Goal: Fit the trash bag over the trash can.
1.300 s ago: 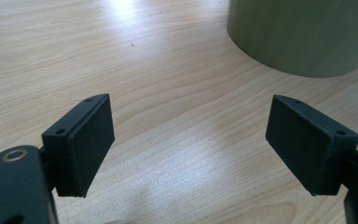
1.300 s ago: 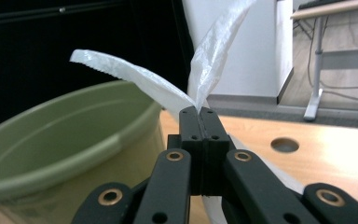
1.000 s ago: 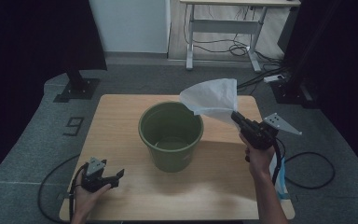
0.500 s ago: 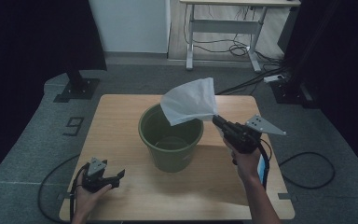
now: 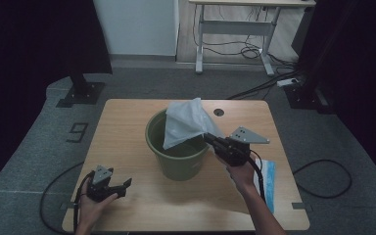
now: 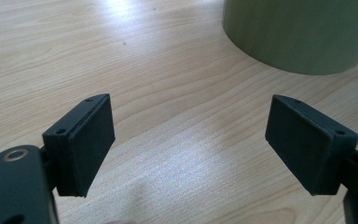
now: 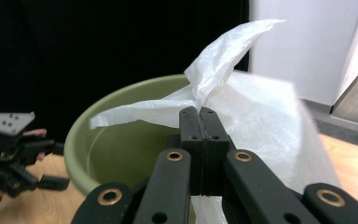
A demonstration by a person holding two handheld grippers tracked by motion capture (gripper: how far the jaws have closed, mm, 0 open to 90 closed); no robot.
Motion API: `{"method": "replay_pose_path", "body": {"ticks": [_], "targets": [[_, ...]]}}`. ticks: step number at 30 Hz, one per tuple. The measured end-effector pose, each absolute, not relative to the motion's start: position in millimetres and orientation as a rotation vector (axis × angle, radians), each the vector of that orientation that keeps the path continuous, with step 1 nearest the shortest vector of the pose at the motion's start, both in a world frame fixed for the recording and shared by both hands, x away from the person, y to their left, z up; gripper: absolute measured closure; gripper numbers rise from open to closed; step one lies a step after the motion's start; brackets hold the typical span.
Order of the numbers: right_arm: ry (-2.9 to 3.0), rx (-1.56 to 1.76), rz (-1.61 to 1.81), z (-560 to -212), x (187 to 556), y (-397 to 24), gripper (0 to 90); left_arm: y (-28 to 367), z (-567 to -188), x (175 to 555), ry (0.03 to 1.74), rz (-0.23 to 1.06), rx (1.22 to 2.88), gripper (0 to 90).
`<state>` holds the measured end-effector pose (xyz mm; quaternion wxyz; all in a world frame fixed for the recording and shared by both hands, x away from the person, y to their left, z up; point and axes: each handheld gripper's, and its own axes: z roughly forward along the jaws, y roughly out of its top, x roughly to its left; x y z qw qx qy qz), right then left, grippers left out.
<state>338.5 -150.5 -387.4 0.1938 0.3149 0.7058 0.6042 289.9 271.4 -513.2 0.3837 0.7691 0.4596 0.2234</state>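
The right claw (image 5: 208, 139) is clenched on a corner of a white plastic bag (image 5: 187, 122); in the right gripper view its two black jaws meet flat with the thin film pinched between them, and the bag (image 7: 242, 107) fans up and outward from the pinch. Seen from above, the bag hangs over the green bucket (image 5: 176, 161), covering the right and far part of its mouth, while the near-left part of the rim and some of the inside wall remain visible. Whether the bag touches the rim cannot be told. The claw is just above the bucket's right edge, with the person's hand and forearm reaching in from the bottom right.

The bucket stands upright near the middle of the wooden table (image 5: 127, 117). A blue and white packet (image 5: 269, 176) lies flat at the table's right edge, beside the right forearm.

The left claw (image 5: 120, 186) rests low at the table's near-left corner, well apart from the bucket. Its jaws stand wide, released, with bare wood between them in the left gripper view, and the bucket's side (image 6: 303, 32) rises beyond them.
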Motion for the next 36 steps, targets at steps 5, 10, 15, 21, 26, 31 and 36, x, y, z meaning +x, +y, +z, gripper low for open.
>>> {"method": "replay_pose_path", "body": {"ticks": [5, 10, 15, 21, 26, 31, 36], "targets": [[1.999, 0.904, 1.691, -395.8, 338.1, -150.4, 60.4, 271.3, -513.2, 289.2, 1.169, 0.569, 1.961, 15.6], [1.896, 0.922, 1.71, -396.6, 327.4, -160.7, 35.6, 270.2, -514.3, 290.4, 1.171, 0.565, 1.966, 15.6], [1.881, 0.946, 1.671, -406.0, 310.2, -173.3, 22.1, 268.7, -513.8, 289.6, 1.165, 0.565, 1.967, 15.6], [1.916, 1.008, 1.577, -433.0, 298.3, -188.9, 18.6, 266.9, -512.6, 290.2, 1.16, 0.537, 1.947, 15.6], [1.925, 1.12, 1.519, -463.7, 291.4, -207.1, 15.2, 263.7, -512.0, 290.5, 1.157, 0.541, 1.953, 15.5], [1.938, 1.193, 1.488, -485.8, 283.0, -214.0, 14.3, 263.7, -510.5, 290.5, 1.171, 0.523, 1.93, 15.6], [1.953, 1.22, 1.44, -503.3, 278.8, -212.7, 13.9, 259.8, -509.6, 291.6, 1.174, 0.502, 1.911, 15.7]]}}
